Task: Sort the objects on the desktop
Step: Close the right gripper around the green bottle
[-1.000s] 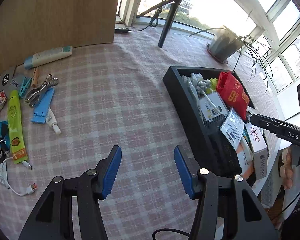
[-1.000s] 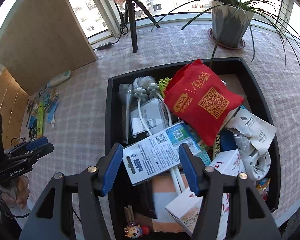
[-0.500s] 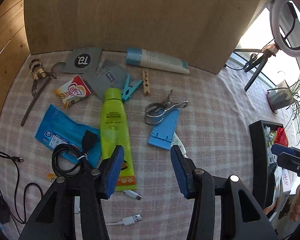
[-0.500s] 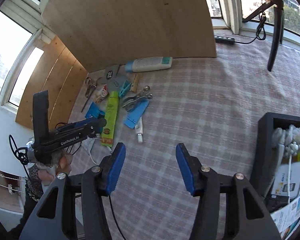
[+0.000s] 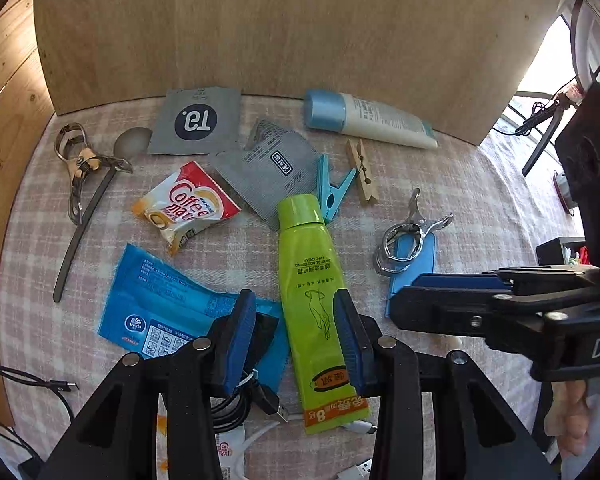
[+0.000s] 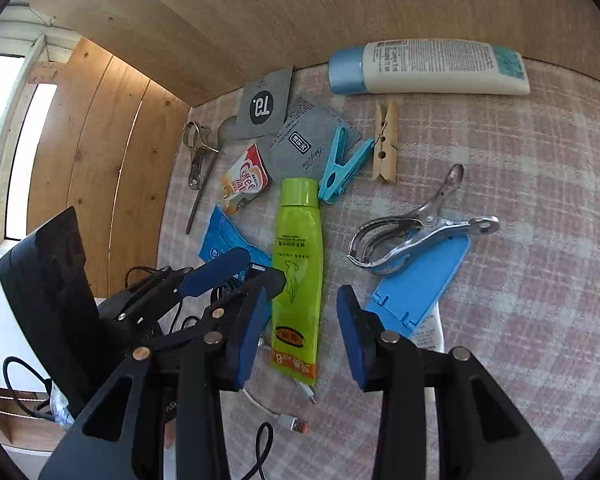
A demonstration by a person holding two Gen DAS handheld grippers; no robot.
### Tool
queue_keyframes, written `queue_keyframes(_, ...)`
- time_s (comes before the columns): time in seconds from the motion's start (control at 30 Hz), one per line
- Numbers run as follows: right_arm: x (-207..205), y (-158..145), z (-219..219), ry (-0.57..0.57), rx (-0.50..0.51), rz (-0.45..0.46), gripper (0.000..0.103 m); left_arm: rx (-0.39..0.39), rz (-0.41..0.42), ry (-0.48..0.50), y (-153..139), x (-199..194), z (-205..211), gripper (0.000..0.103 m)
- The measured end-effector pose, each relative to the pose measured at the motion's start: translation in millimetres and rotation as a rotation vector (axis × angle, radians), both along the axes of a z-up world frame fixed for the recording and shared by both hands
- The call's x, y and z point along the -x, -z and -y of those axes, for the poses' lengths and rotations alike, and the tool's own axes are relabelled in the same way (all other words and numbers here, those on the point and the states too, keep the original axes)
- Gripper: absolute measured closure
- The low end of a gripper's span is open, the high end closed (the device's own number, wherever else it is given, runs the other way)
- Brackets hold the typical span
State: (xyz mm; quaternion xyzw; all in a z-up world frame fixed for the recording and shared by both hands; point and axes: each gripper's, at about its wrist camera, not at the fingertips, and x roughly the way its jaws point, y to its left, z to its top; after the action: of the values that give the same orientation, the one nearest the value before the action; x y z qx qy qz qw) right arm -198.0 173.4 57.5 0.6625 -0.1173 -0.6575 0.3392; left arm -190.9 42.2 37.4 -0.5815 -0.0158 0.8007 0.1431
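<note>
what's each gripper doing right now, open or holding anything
Left gripper: open, empty, its blue pads straddling the lime-green hand cream tube.
Right gripper: open, empty, over the same tube's lower end.

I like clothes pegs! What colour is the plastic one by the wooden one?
Light blue plastic peg, clearest in the right wrist view.

Lighting: bright daylight, blown out at the window right of the tall plywood backboard; glare on the glossy lime-green plastic tube. Shadows soft. Focus sharp at centre. Strong fisheye bending, dark vignette at corners.
</note>
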Motion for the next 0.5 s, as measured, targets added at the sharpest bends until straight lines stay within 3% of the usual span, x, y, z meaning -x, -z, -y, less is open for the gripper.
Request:
queue_keyframes(0.1,7.8,10.1,7.6,0.014,-0.021,0.013,0.069,0.044,-0.007,0.037,5.1,5.5,-6.5,0.067)
queue_keyframes(0.37,15.3,31.6,15.0,0.019,-0.021,0.080,0.069,0.013,0.024,0.116,18.3,2.5,-20.4,0.067)
queue_keyframes(0.5,9.4,30.6,19.3,0.012,-0.017,0.054,0.069,-0.008,0.022,0.118,22.1,0.3,-25.3,0.067)
